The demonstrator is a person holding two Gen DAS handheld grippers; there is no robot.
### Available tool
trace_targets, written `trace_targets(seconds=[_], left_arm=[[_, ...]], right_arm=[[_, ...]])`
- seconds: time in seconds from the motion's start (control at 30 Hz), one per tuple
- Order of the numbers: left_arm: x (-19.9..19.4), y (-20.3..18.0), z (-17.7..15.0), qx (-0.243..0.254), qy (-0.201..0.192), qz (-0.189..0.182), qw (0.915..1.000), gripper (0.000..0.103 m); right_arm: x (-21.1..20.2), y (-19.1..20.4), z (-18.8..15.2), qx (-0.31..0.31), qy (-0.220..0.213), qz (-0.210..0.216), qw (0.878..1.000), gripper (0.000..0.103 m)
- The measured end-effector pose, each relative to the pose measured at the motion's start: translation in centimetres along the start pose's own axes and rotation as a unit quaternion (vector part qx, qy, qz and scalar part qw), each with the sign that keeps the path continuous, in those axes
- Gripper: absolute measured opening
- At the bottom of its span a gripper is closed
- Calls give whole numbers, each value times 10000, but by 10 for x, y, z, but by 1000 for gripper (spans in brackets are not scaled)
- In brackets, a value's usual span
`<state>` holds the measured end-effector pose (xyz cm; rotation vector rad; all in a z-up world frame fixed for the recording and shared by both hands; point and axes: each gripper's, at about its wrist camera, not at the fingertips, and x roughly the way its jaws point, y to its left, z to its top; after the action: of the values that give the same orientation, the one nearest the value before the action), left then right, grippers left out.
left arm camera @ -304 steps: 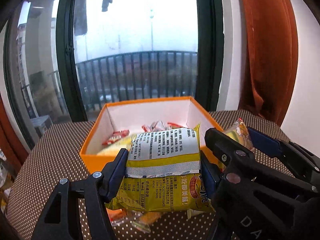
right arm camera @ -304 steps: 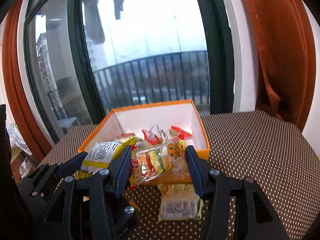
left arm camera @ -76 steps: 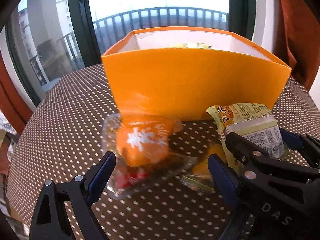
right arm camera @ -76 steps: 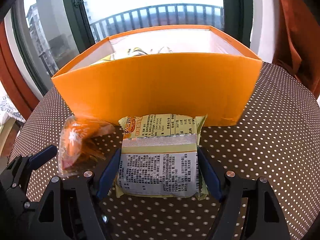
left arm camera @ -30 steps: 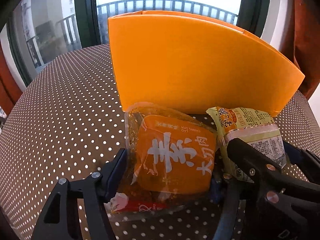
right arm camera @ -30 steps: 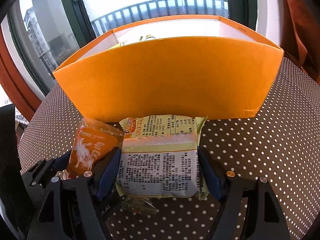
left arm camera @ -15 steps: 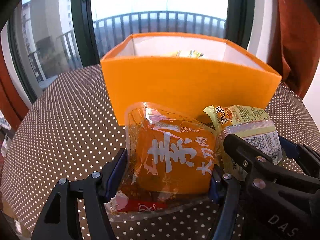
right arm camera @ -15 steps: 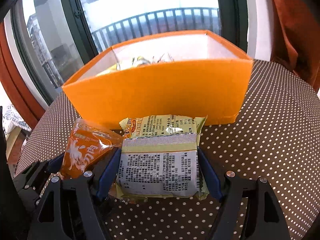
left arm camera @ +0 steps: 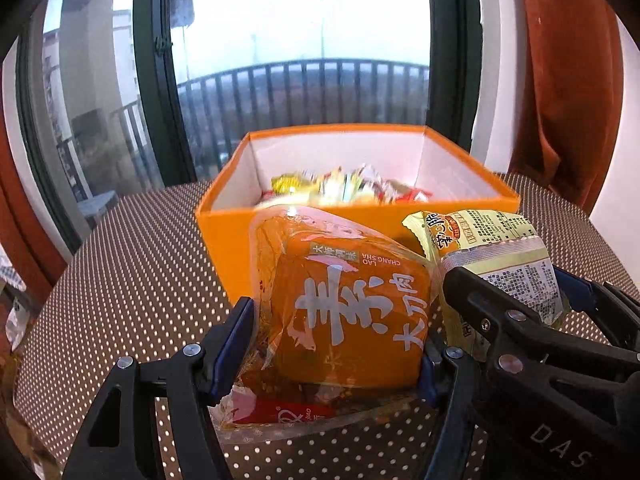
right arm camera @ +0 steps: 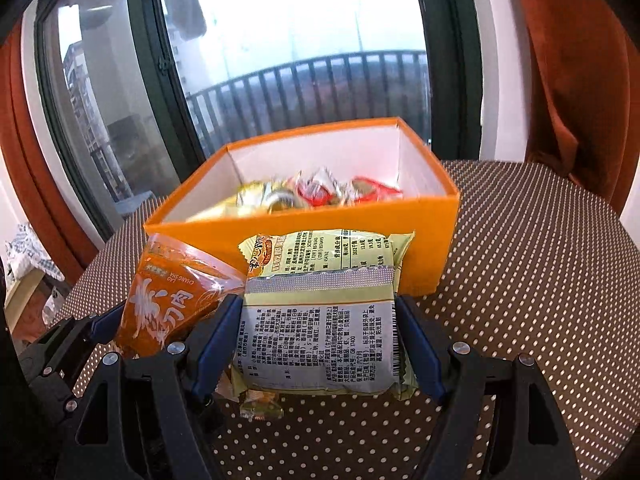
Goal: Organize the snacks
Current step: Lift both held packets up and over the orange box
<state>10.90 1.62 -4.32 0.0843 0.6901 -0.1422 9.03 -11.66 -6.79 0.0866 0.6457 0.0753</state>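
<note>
- Left gripper (left arm camera: 334, 344) clamped on orange pack (left arm camera: 352, 304), pads pressing both sides, pack clear of the surface (left arm camera: 132, 280).
- Right gripper (right arm camera: 318, 350) clamped on yellow pack (right arm camera: 320, 320), label side up, also off the surface.
- Both packs side by side, just in front of orange box (right arm camera: 304, 236).
- Box open-topped, loose snacks (right arm camera: 320, 192) piled inside.
- Box on dotted surface by the window (left arm camera: 300, 40).
</note>
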Motion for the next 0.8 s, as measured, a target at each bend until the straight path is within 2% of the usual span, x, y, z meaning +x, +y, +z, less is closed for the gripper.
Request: trace_targets(seconds=[0.47,0.8], left_arm=[[-33,4,50,-183,-633,-217,9976,71],[-40,9,85,-287,-998,-345,9940,71]], right_arm=[[-35,-4,45,100,-810,82,9966,78],[-52,-5,80,100,-1264,109,9919,78]])
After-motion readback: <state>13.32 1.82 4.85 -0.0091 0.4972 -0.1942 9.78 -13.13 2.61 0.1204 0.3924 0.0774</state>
